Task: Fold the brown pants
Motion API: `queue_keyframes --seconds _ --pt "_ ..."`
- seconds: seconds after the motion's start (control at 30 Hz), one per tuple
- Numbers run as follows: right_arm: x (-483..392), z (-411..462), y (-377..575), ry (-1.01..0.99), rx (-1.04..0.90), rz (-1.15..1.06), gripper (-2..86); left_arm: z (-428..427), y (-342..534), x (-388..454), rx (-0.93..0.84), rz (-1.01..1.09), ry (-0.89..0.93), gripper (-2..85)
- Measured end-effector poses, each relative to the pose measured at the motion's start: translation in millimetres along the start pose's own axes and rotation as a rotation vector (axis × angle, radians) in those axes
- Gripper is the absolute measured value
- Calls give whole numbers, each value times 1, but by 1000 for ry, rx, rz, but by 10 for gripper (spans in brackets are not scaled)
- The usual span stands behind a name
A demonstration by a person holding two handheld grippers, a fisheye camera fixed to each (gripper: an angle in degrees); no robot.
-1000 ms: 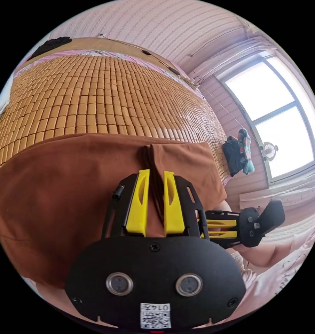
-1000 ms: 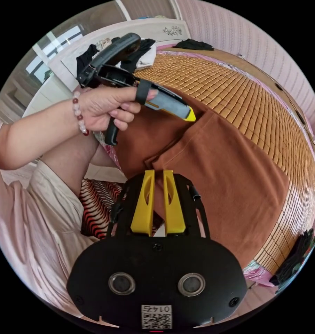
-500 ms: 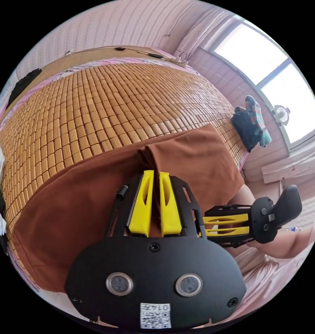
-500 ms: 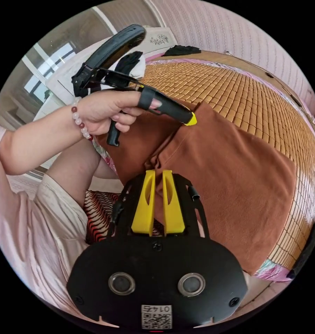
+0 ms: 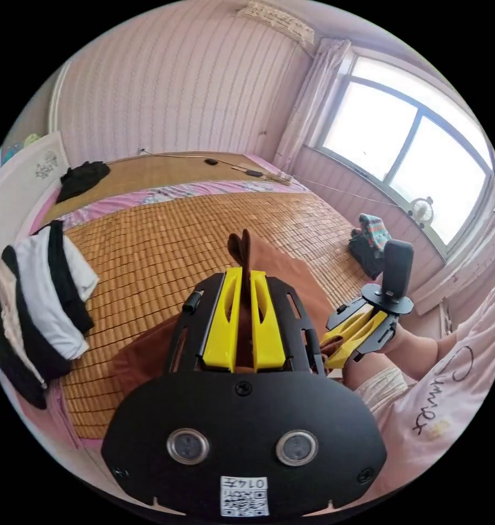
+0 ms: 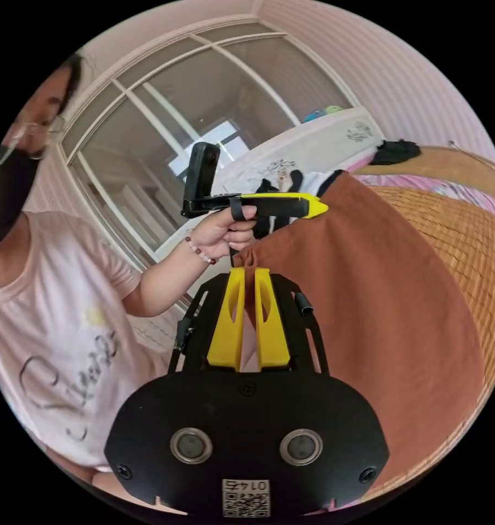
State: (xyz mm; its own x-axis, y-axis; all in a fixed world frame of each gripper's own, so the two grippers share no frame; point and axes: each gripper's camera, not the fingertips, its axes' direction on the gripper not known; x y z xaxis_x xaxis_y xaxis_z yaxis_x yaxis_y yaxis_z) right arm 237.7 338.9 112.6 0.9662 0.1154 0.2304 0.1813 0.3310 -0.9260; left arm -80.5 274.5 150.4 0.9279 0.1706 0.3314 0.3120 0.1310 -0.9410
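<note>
both grippers (image 5: 246,273) (image 6: 248,273) pinch the brown pants (image 6: 378,306) edge above the mat (image 5: 165,240).

Brown pants (image 6: 378,328): plain rust-brown fabric, smooth, no visible pattern. State: lifted, hanging as a broad doubled panel. Upper edge bunched between the yellow jaws of the right tongs (image 6: 248,273), with a second corner held at the left tongs (image 6: 313,206). In the left gripper view a gathered fold (image 5: 242,249) stands up past the left tongs (image 5: 246,273); the lower part trails onto the bed's bamboo mat (image 5: 165,240).
</note>
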Motion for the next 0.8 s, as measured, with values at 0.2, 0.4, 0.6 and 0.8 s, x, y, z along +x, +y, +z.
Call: queue_keyframes --seconds 0.2,0.4,0.6,0.8 --pt "59 127 5 91 -337 240 44 -28 84 -111 -197 -325 -503 53" --pt "63 -10 79 321 -199 301 83 -43 150 -135 -94 -535 -361 50" --pt "102 -124 170 661 -133 720 132 -35 145 -78 -109 -342 -301 48" --pt "129 -121 218 353 -77 973 97 25 153 -54 -291 -299 -252 58"
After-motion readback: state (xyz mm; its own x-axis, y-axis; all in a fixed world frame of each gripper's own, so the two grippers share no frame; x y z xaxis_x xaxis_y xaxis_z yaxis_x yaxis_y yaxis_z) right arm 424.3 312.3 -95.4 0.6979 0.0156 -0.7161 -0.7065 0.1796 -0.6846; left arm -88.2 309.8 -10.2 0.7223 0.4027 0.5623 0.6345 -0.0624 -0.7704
